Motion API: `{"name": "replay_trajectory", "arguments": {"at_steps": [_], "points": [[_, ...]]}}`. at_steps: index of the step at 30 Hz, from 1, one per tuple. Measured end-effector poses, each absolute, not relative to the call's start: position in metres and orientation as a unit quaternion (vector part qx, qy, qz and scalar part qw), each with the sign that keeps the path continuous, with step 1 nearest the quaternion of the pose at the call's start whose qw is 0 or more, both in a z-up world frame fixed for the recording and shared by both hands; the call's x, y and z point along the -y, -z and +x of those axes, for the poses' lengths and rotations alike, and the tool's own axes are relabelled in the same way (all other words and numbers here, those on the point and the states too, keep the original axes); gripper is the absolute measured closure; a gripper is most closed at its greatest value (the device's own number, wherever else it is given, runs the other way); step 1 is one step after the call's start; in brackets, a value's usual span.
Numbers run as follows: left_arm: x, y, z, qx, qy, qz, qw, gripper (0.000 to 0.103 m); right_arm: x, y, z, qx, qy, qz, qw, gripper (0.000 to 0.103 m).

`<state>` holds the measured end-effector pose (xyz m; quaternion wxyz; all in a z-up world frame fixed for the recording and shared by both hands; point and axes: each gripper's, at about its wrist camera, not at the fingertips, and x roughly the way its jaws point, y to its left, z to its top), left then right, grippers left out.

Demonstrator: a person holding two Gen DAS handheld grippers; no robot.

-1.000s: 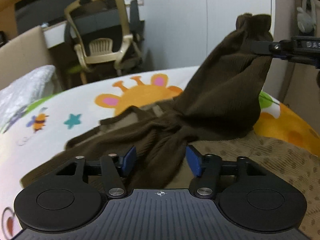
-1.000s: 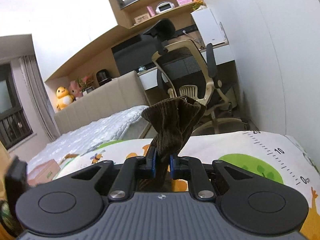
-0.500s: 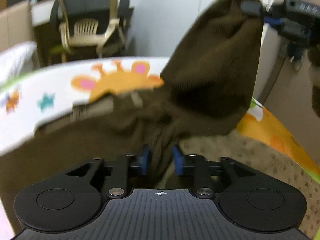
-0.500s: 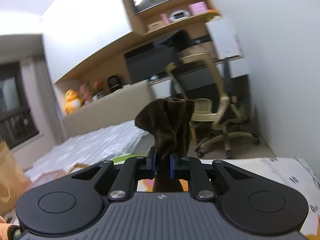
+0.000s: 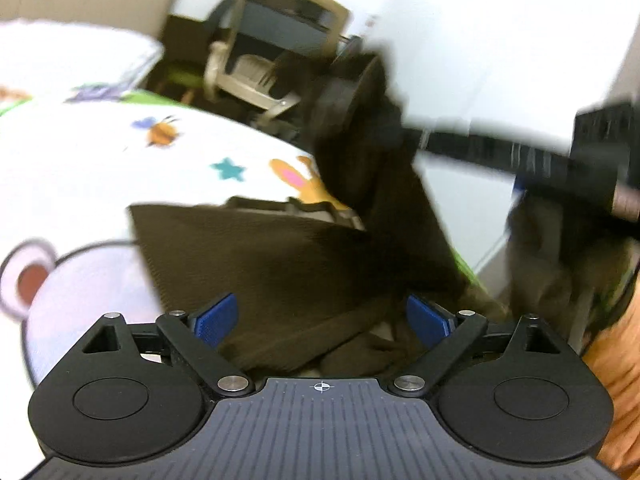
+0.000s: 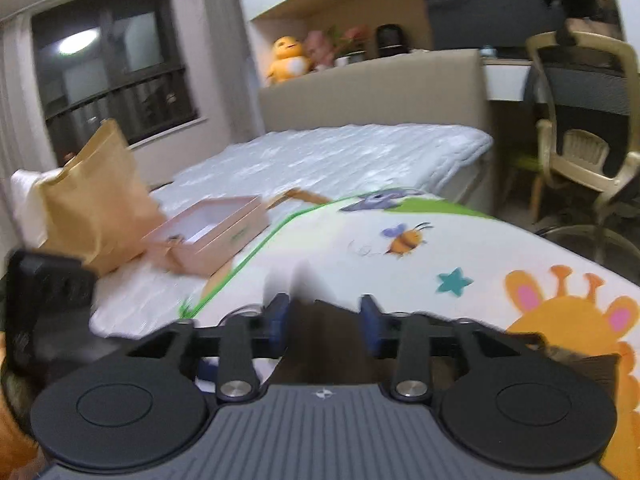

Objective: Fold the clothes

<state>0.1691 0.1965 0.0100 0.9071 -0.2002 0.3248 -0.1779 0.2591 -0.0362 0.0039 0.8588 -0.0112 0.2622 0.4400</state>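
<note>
A dark brown ribbed garment (image 5: 280, 264) lies on the cartoon-print mat (image 5: 80, 168), with one part drawn up toward the right gripper's arm (image 5: 500, 156). My left gripper (image 5: 322, 316) is open over the cloth, its blue pads (image 5: 216, 316) wide apart. In the right wrist view my right gripper (image 6: 323, 320) is open, its pads apart with brown cloth (image 6: 320, 344) lying loose between them. The view is blurred by motion.
A beige office chair (image 5: 272, 52) stands beyond the mat's far edge. A bed (image 6: 340, 156) lies to the left with a pink open box (image 6: 212, 236) and a brown paper bag (image 6: 92, 208). A white wall (image 5: 500, 40) is on the right.
Both grippers have opened; each was shut on the brown cloth half a second ago. The raised cloth has dropped lower. Both cameras have swung to the left.
</note>
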Motion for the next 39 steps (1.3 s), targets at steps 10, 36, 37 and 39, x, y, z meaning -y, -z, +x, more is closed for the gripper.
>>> {"name": "replay_trajectory", "arguments": {"at_steps": [10, 36, 37, 39], "points": [[-0.209, 0.016, 0.208, -0.346, 0.129, -0.317, 0.874, 0.007, 0.141, -0.002, 0.249, -0.233, -0.326, 0.010, 0.916, 0.030], [-0.184, 0.036, 0.227, -0.352, 0.017, -0.073, 0.933, 0.022, 0.163, 0.092, 0.304, -0.399, -0.214, -0.022, 0.891, 0.000], [-0.185, 0.037, 0.226, -0.351, 0.017, -0.074, 0.933, 0.022, 0.162, 0.094, 0.302, -0.395, -0.217, -0.033, 0.892, 0.000], [-0.184, 0.039, 0.226, -0.351, 0.017, -0.073, 0.933, 0.022, 0.161, 0.094, 0.301, -0.393, -0.218, -0.034, 0.893, 0.000]]}}
